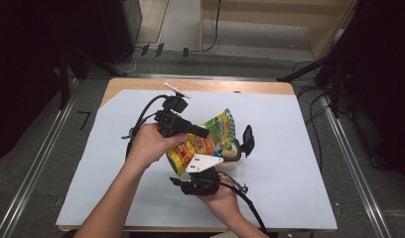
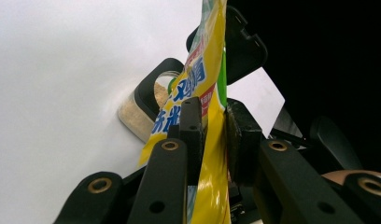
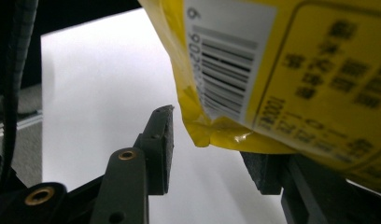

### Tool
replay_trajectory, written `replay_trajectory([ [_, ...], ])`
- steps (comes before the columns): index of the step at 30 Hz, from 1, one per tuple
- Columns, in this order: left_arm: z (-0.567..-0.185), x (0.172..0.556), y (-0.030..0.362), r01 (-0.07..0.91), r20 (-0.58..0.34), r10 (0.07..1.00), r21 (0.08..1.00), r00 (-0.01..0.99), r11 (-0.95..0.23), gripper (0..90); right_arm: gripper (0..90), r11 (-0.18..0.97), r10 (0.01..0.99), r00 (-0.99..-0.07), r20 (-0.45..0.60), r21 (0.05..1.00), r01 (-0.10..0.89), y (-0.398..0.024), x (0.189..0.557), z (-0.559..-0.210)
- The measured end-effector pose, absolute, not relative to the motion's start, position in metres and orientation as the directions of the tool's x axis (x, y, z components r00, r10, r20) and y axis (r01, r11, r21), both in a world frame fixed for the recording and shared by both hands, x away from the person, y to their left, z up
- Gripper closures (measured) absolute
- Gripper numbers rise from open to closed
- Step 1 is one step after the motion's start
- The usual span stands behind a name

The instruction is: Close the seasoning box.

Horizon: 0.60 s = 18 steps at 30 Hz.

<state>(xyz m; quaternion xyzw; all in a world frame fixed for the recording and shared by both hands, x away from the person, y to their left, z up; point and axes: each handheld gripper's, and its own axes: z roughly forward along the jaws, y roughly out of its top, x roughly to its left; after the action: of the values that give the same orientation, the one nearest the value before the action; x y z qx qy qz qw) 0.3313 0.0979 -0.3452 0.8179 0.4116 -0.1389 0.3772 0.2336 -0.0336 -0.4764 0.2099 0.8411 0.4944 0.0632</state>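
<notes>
The left gripper has its two jaws pinched on one yellow snack bag, the flat bag edge clamped between the pads. The right gripper stands part open, one jaw clear beside the bag's bottom corner, the other hidden under the bag; nothing is squeezed between them. The bag hangs above the single white sheet that covers the table, near its middle. Just beside the bag, on the side away from the left hand, sits one small jar of beige powder, its black flip lid standing open. The right hand is below the bag.
</notes>
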Motion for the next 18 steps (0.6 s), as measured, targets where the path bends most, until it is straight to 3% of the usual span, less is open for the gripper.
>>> replay_trajectory([
  [18,-0.359,0.337,0.091,0.765,-0.526,0.561,0.503,0.64,-0.401,78.2,58.2,0.46,0.401,-0.913,0.078,0.844,0.274,-0.036,0.234,-0.487],
])
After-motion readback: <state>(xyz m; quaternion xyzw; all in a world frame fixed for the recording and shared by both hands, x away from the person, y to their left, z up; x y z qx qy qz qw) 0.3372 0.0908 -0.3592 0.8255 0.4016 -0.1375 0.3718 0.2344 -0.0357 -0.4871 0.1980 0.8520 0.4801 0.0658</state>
